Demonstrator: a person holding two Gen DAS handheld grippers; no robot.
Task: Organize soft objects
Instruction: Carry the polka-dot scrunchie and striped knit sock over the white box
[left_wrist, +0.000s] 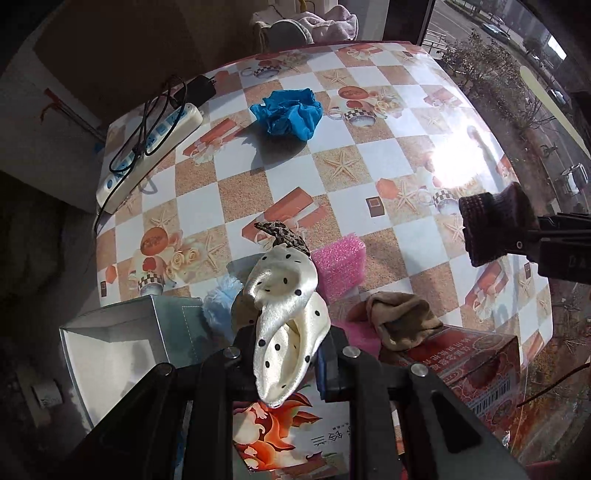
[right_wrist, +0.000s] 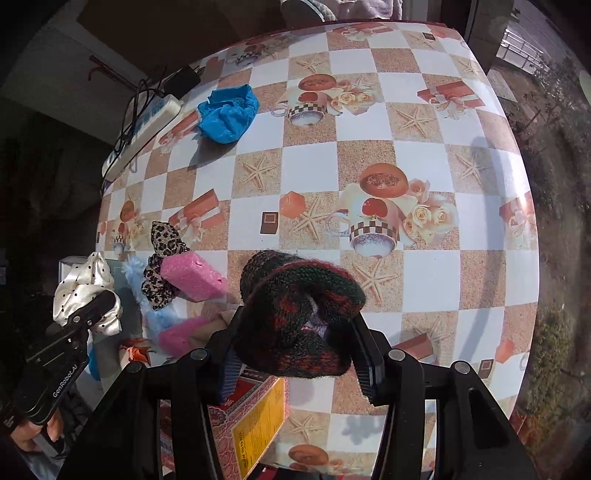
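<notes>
My left gripper is shut on a white polka-dot satin scrunchie and holds it above an open white box; the scrunchie also shows in the right wrist view. My right gripper is shut on a dark red-and-green knitted piece, held above the table; it shows at the right of the left wrist view. On the table lie a leopard-print scrunchie, a pink sponge, a second pink sponge, a light blue fluffy item, a tan cloth and a crumpled blue cloth.
A red printed box stands at the near right, with a box lid with flower print beside it. A white power strip with black cables lies at the table's far left edge. The checkered tablecloth covers the table.
</notes>
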